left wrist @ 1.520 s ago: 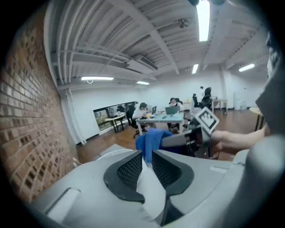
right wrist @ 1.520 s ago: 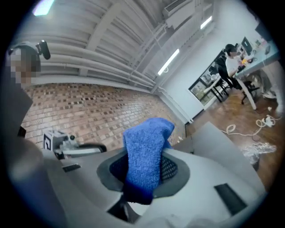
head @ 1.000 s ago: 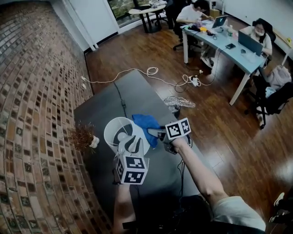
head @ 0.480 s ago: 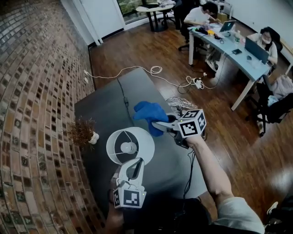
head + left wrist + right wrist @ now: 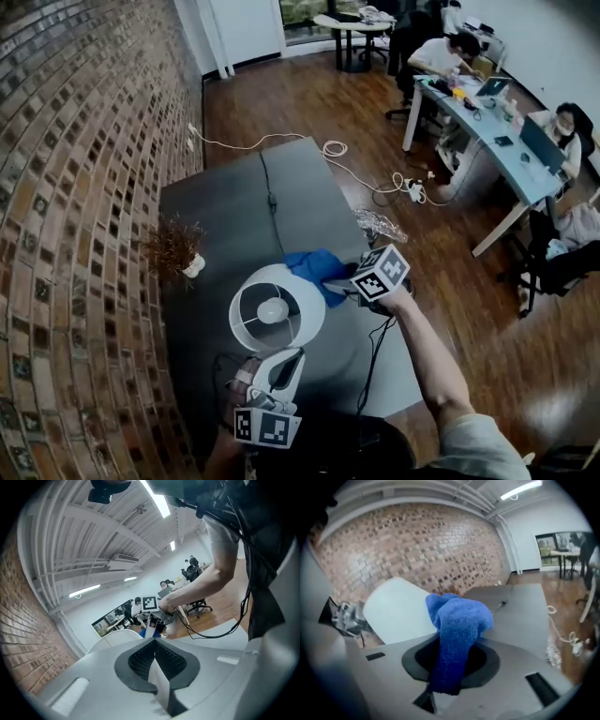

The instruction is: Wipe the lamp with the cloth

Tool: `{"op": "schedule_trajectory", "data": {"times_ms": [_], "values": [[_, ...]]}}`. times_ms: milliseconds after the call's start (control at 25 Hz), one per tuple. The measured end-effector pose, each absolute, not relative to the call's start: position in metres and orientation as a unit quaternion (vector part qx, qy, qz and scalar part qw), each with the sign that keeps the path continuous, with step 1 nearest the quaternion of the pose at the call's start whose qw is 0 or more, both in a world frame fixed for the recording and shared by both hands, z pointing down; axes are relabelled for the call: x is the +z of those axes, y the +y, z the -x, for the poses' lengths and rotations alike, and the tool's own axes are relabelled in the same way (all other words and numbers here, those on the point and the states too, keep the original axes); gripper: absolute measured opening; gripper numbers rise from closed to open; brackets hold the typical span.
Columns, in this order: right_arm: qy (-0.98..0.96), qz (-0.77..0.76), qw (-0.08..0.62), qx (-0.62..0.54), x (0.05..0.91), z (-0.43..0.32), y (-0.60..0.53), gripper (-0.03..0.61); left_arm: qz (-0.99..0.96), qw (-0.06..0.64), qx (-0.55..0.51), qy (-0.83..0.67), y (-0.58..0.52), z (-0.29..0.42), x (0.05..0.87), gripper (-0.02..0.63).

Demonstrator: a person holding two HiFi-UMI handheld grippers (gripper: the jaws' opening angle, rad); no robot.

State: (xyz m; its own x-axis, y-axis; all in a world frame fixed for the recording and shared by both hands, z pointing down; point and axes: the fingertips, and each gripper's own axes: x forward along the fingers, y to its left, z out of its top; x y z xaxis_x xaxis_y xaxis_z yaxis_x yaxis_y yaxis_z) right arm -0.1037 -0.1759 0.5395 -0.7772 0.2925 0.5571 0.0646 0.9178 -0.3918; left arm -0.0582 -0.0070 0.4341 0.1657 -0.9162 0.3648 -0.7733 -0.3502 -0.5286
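Observation:
The white lamp shade (image 5: 277,307) stands on the dark grey table (image 5: 225,211); it also shows in the right gripper view (image 5: 401,611) and the left gripper view (image 5: 117,637). My right gripper (image 5: 330,281) is shut on the blue cloth (image 5: 316,266), which touches the shade's right rim. In the right gripper view the cloth (image 5: 457,620) bunches up out of the right gripper (image 5: 452,660). My left gripper (image 5: 291,356) hangs just in front of the shade, apart from it. Its jaws are shut with nothing between them (image 5: 153,641).
A dried plant in a small pot (image 5: 175,247) stands left of the lamp by the brick wall. A black cable (image 5: 272,202) runs along the table. Crumpled clear plastic (image 5: 380,225) lies at the table's right edge. People sit at desks far off at the right.
My left gripper has drawn back from the shade's rim toward me. The right gripper swung outward with the cloth and has come back against the shade's right side.

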Motion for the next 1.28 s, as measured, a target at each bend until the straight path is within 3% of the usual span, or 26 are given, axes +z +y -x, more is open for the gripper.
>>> {"op": "schedule_trajectory", "data": {"times_ms": [80, 280, 360, 480, 720, 840, 920, 1000, 1200, 1280], "values": [[-0.93, 0.085, 0.334, 0.132, 0.534, 0.102, -0.184, 0.094, 0.758, 0.12, -0.329, 0.55, -0.003, 0.052, 0.437, 0.006], [-0.965, 0.195, 0.172, 0.029, 0.374, 0.139, -0.147, 0.095, 0.761, 0.144, -0.343, 0.532, -0.001, 0.044, 0.442, 0.006], [-0.956, 0.248, 0.152, -0.022, 0.338, 0.149, -0.122, 0.095, 0.761, 0.148, -0.347, 0.528, -0.001, 0.04, 0.443, 0.005], [-0.924, 0.303, 0.226, -0.054, 0.361, 0.158, -0.101, 0.095, 0.763, 0.148, -0.35, 0.523, -0.001, 0.036, 0.442, 0.005], [-0.875, 0.293, 0.386, 0.007, 0.469, 0.167, -0.144, 0.092, 0.764, 0.159, -0.349, 0.519, 0.003, 0.034, 0.442, 0.005], [-0.85, 0.232, 0.471, -0.04, 0.529, 0.169, -0.189, 0.092, 0.761, 0.166, -0.349, 0.522, 0.001, 0.037, 0.445, 0.005], [-0.837, 0.21, 0.492, -0.111, 0.543, 0.173, -0.207, 0.092, 0.76, 0.167, -0.348, 0.524, -0.001, 0.038, 0.447, 0.005], [-0.844, 0.228, 0.455, -0.17, 0.518, 0.184, -0.201, 0.092, 0.764, 0.165, -0.346, 0.519, -0.002, 0.038, 0.446, 0.005], [-0.858, 0.393, 0.254, -0.21, 0.372, 0.209, -0.111, 0.094, 0.777, 0.155, -0.341, 0.506, -0.005, 0.044, 0.438, 0.005], [-0.836, 0.447, 0.242, -0.205, 0.345, 0.207, -0.082, 0.094, 0.779, 0.158, -0.341, 0.502, -0.007, 0.047, 0.437, 0.005]]}}
